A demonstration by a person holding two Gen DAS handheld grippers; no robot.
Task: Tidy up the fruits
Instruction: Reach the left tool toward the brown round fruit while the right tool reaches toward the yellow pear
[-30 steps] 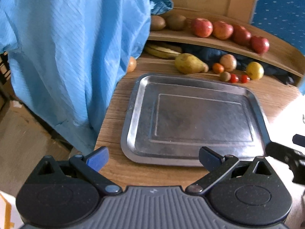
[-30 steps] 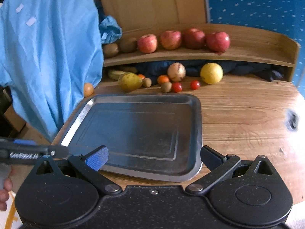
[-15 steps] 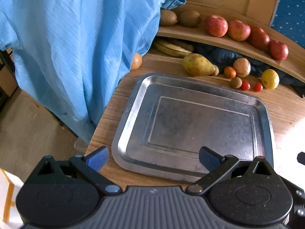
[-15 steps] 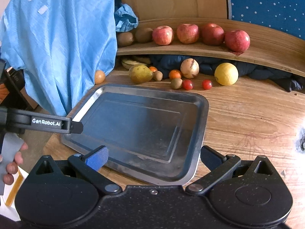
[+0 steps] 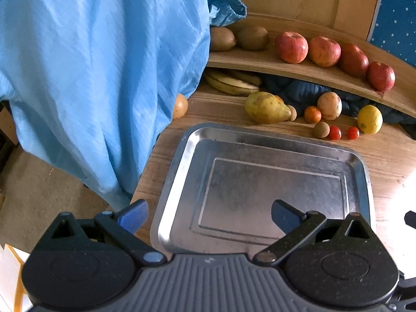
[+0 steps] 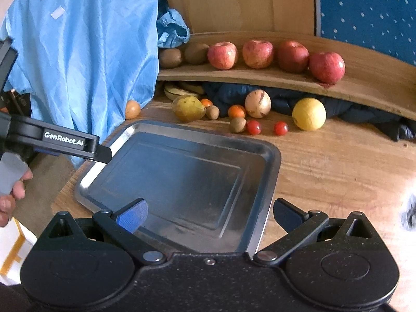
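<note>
Probably, with both grippers, left [image 5: 208, 215] and right [image 6: 208, 214], spread wide and empty, the round cherry tomatoes [image 6: 253, 127] may roll off when pinched.

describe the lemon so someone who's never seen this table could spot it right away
Start at the metal tray on the wooden table, then look past its far right corner, under the curved shelf of apples. The lemon lies there, right of two cherry tomatoes: the only plain yellow round fruit.
</note>
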